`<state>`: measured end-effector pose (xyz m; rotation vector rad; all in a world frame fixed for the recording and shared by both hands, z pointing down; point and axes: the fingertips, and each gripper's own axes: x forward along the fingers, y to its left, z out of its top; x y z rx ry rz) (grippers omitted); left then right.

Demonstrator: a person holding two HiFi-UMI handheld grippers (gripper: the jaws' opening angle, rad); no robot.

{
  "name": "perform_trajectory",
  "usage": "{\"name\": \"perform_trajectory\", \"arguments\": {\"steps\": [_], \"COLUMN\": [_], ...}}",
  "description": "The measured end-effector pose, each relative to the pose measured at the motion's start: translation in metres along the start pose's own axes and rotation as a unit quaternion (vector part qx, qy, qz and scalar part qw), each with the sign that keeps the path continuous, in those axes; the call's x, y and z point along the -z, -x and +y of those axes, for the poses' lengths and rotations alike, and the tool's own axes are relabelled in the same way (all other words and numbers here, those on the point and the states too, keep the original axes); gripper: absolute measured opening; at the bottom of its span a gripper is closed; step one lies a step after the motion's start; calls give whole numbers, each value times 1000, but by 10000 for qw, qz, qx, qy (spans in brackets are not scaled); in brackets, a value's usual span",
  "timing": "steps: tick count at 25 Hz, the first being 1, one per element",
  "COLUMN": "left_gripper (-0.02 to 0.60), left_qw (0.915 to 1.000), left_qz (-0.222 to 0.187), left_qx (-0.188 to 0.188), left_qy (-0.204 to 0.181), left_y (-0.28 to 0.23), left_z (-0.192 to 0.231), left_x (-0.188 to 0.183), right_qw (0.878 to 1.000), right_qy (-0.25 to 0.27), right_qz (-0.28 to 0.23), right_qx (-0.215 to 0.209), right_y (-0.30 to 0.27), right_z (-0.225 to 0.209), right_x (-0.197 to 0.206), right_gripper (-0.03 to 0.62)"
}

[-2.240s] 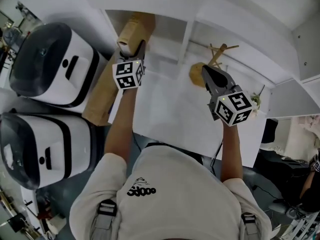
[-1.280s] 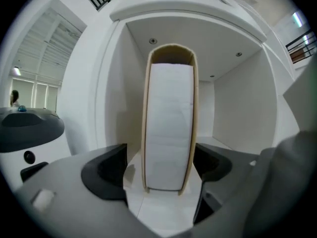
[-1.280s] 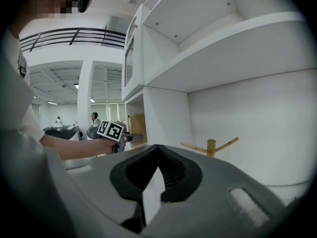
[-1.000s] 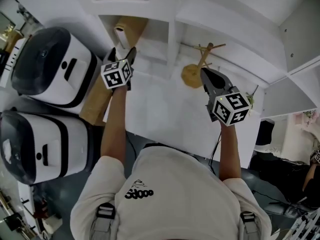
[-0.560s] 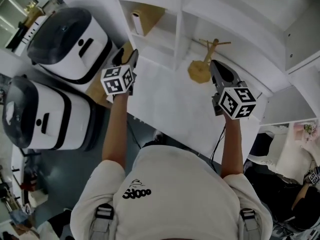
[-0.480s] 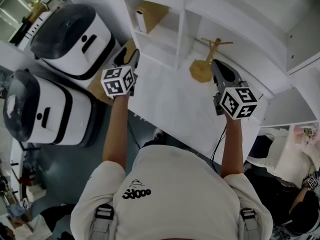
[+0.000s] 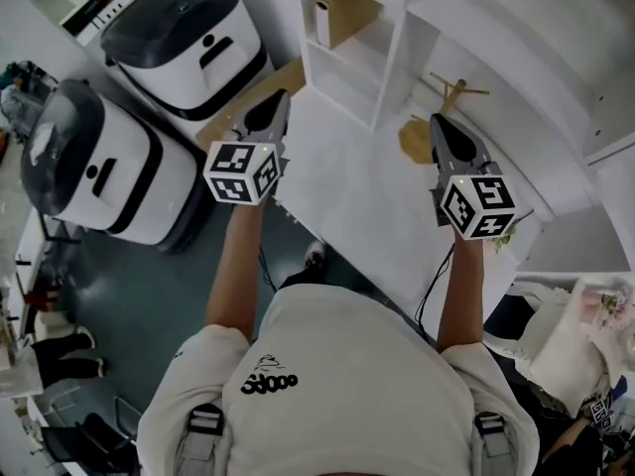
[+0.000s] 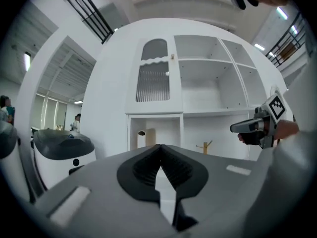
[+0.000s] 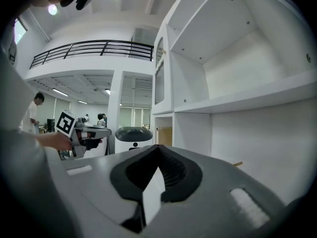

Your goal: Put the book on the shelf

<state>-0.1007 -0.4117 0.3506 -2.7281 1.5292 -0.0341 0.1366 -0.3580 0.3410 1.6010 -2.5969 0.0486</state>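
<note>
Near: left gripper (image 8: 160,157), jaws pressed together, nothing between them. Far: white shelf (image 8: 218,112), book (image 8: 150,138) upright in the low left compartment, wooden stand (image 8: 205,147) further right. Right gripper (image 8: 250,128) at right. Black-topped white machine (image 8: 62,155) at left.

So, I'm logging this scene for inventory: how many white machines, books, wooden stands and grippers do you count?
White machines: 2
Book: 1
Wooden stand: 1
Grippers: 2
Total: 6
</note>
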Motion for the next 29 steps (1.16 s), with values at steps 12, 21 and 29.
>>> {"name": "perform_trajectory", "arguments": {"steps": [12, 21, 29], "left_gripper": [17, 18, 20], "left_qw": [9952, 9929, 9910], "left_qz": [-59, -76, -1], "left_qx": [118, 329, 449], "left_qy": [-974, -1139, -1259], "left_y": [25, 28, 26], "left_z": [-33, -48, -49], "left_x": [-28, -34, -27], "right_qw": [9979, 9963, 9960], "right_qy": [553, 770, 773], "right_qz": [-111, -109, -105], "right_qx": [-324, -359, -428], "right_y": [-2, -2, -8], "right_z": [32, 40, 45], "right_x": [-20, -23, -21], "right_gripper": [2, 2, 2]}}
